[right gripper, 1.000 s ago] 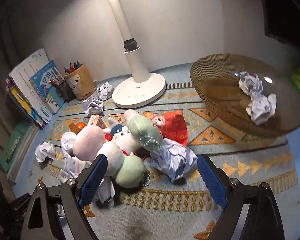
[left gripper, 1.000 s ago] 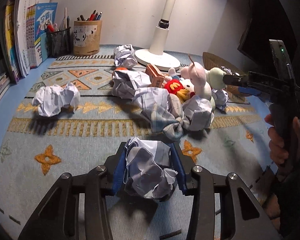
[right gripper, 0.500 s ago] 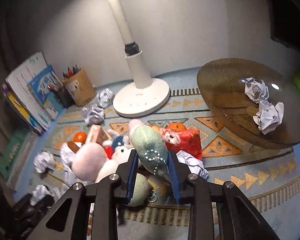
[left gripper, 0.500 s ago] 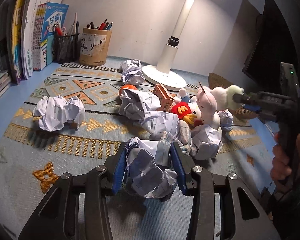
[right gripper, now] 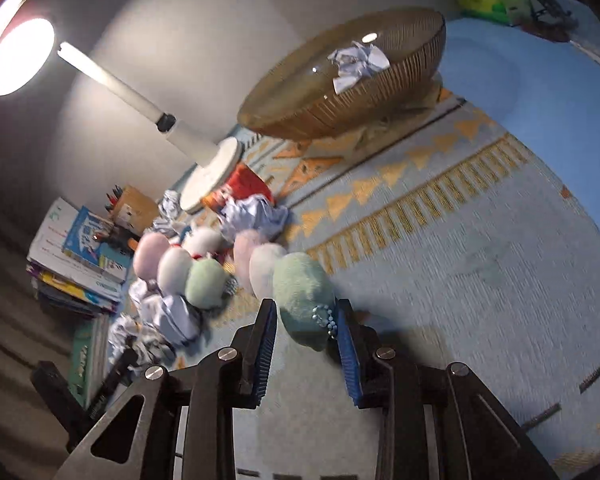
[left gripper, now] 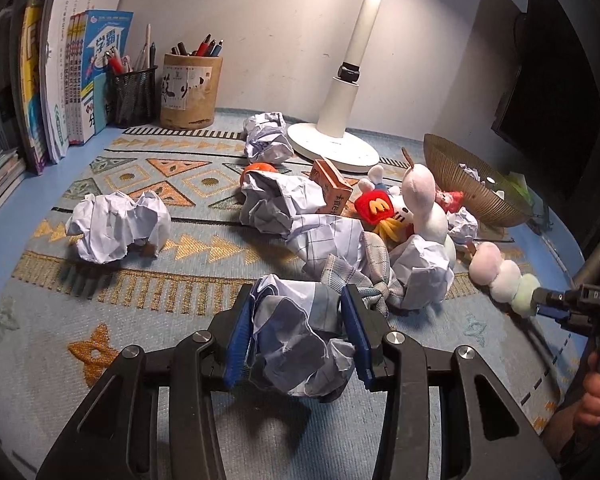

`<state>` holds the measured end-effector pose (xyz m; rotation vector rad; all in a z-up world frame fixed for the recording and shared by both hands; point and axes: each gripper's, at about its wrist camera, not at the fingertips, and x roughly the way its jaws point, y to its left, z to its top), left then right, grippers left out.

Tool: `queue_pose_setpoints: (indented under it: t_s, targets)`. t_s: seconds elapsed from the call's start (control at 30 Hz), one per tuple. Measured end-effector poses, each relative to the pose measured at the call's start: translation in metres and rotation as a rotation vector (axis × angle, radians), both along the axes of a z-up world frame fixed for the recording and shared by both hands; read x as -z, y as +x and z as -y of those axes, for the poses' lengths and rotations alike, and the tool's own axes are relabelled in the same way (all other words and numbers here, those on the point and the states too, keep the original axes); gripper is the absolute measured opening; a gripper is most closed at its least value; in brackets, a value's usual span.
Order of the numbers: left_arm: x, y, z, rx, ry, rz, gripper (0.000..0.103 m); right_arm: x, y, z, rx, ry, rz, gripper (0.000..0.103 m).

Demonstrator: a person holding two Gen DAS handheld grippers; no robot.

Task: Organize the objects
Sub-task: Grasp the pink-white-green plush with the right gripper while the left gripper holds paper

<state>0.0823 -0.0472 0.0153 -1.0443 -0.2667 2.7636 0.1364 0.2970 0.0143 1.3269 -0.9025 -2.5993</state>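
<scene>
My left gripper (left gripper: pixel 296 336) is shut on a crumpled paper ball (left gripper: pixel 296 344) and holds it just above the patterned mat (left gripper: pixel 100 304). My right gripper (right gripper: pixel 306 328) is shut on the green end of a pink, white and green plush skewer toy (right gripper: pixel 296 284), pulled out of the pile; it also shows in the left wrist view (left gripper: pixel 504 276). A second like plush toy (right gripper: pixel 180 264) lies in the pile. A brown ribbed bowl (right gripper: pixel 300 116) with crumpled paper (right gripper: pixel 356 64) in it stands at the mat's far right.
More paper balls (left gripper: pixel 116 228), a plush with a red M (left gripper: pixel 380 208), a small orange box (left gripper: pixel 332 188) and an orange (left gripper: pixel 260 168) lie mid-mat. A lamp base (left gripper: pixel 332 148), pen cups (left gripper: pixel 190 92) and books (left gripper: pixel 72 80) stand along the wall.
My right gripper shut on the plush skewer toy and pulled it out to the right, tilting sharply. My left gripper kept its paper ball and lifted a little.
</scene>
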Motion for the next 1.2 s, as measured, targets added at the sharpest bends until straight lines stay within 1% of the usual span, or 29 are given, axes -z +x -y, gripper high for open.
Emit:
queue_pose_setpoints:
  t_s: [0.07, 0.13, 0.17, 0.2, 0.23, 0.27, 0.3, 0.4, 0.5, 0.57, 0.63, 0.67, 0.73, 0.77, 0.8, 1.0, 1.2]
  targets:
    - [0.000, -0.001, -0.001, 0.000, -0.009, 0.005, 0.040, 0.007, 0.006, 0.003, -0.050, 0.024, 0.020, 0.030]
    - [0.000, -0.001, -0.002, 0.003, -0.017, 0.006, 0.040, 0.006, 0.009, 0.009, -0.093, 0.088, 0.017, 0.034]
    - [0.000, -0.001, -0.002, 0.002, -0.021, 0.006, 0.040, 0.004, 0.010, 0.013, -0.106, 0.148, 0.008, 0.042]
    - [0.000, -0.001, -0.002, 0.002, -0.023, 0.005, 0.040, 0.000, 0.011, 0.016, -0.115, 0.216, -0.007, 0.060]
    - [0.000, -0.001, -0.003, 0.002, -0.024, 0.006, 0.040, -0.002, 0.010, 0.021, -0.128, 0.282, -0.020, 0.071]
    - [0.000, -0.002, -0.002, 0.004, -0.022, 0.008, 0.040, -0.003, 0.007, 0.025, -0.148, 0.341, -0.028, 0.087]
    - [0.000, -0.002, -0.002, 0.001, -0.021, 0.010, 0.040, -0.005, 0.004, 0.029, -0.170, 0.389, -0.041, 0.088]
    - [0.001, -0.002, -0.001, -0.002, -0.019, 0.013, 0.040, -0.004, -0.014, 0.042, -0.237, 0.482, -0.052, 0.088]
    - [0.001, -0.003, -0.001, -0.005, -0.019, 0.017, 0.040, 0.009, -0.033, 0.050, -0.256, 0.538, -0.037, 0.088]
    - [0.002, -0.003, -0.001, -0.004, -0.022, 0.021, 0.040, 0.017, -0.044, 0.056, -0.252, 0.598, -0.012, 0.088]
    - [0.002, -0.004, -0.002, -0.001, -0.024, 0.022, 0.040, 0.019, -0.050, 0.060, -0.249, 0.635, -0.003, 0.086]
    - [0.002, -0.004, -0.002, 0.001, -0.025, 0.022, 0.040, 0.018, -0.052, 0.062, -0.250, 0.636, -0.007, 0.084]
    - [0.003, -0.004, -0.002, 0.002, -0.027, 0.025, 0.040, 0.016, -0.055, 0.064, -0.254, 0.622, -0.017, 0.076]
    - [0.003, -0.004, -0.002, 0.003, -0.027, 0.026, 0.040, 0.017, -0.056, 0.065, -0.258, 0.619, -0.016, 0.067]
    - [0.003, -0.004, -0.002, 0.002, -0.028, 0.027, 0.040, 0.018, -0.059, 0.067, -0.261, 0.619, -0.009, 0.063]
    - [0.003, -0.003, -0.003, 0.003, -0.033, 0.023, 0.040, 0.019, -0.055, 0.072, -0.251, 0.644, -0.026, 0.058]
    - [0.002, -0.002, -0.006, 0.002, -0.052, 0.019, 0.040, 0.017, -0.050, 0.078, -0.248, 0.679, -0.048, 0.055]
